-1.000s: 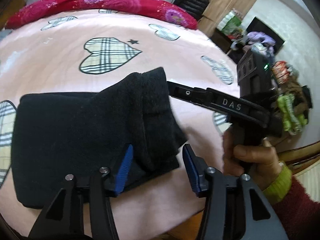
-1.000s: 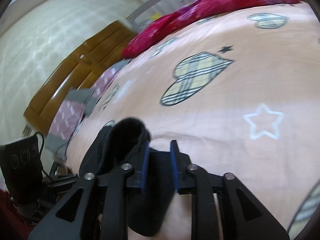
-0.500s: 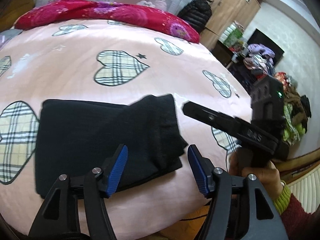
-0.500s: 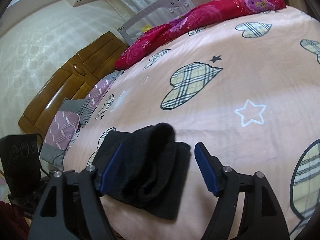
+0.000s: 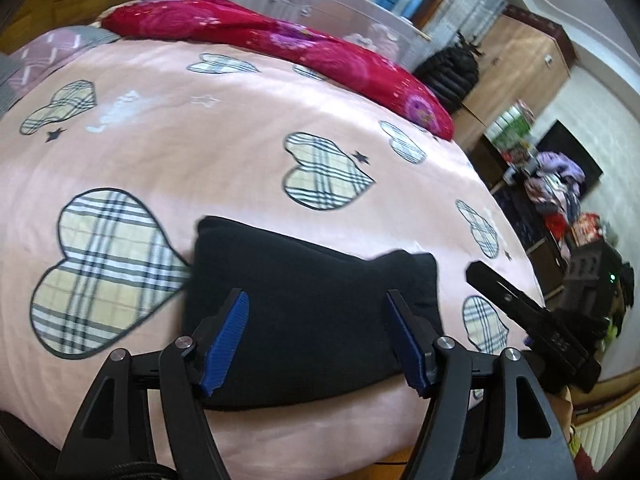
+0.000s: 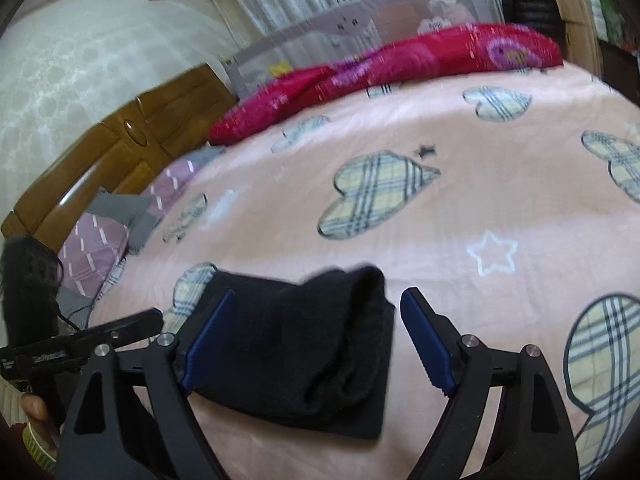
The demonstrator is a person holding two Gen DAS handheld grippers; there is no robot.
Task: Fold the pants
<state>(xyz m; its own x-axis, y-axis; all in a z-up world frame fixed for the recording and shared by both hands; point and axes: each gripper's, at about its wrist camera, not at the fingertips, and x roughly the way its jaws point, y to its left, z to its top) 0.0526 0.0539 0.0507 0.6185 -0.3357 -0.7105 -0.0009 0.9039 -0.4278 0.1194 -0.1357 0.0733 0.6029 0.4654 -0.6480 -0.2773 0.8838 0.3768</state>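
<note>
The black pants (image 5: 308,312) lie folded into a compact rectangle on the pink bed cover (image 5: 200,152), near its front edge. My left gripper (image 5: 320,340) is open and empty, held just above and in front of the bundle. The right gripper's body (image 5: 532,320) shows to the right of the pants. In the right wrist view the pants (image 6: 304,344) lie with a thick rolled fold on top. My right gripper (image 6: 316,344) is open and empty, its jaws spread on either side of the bundle, above it. The left gripper (image 6: 80,340) shows at the left.
A red floral quilt (image 5: 280,40) lies along the far side of the bed. Pillows (image 6: 104,232) and a wooden headboard (image 6: 120,152) are at the left. A wardrobe (image 5: 520,72) and cluttered shelves (image 5: 552,184) stand right of the bed.
My right gripper let go of the pant end and opened wide. Both grippers pulled back from the pants, and the folded end settled flat on the bundle.
</note>
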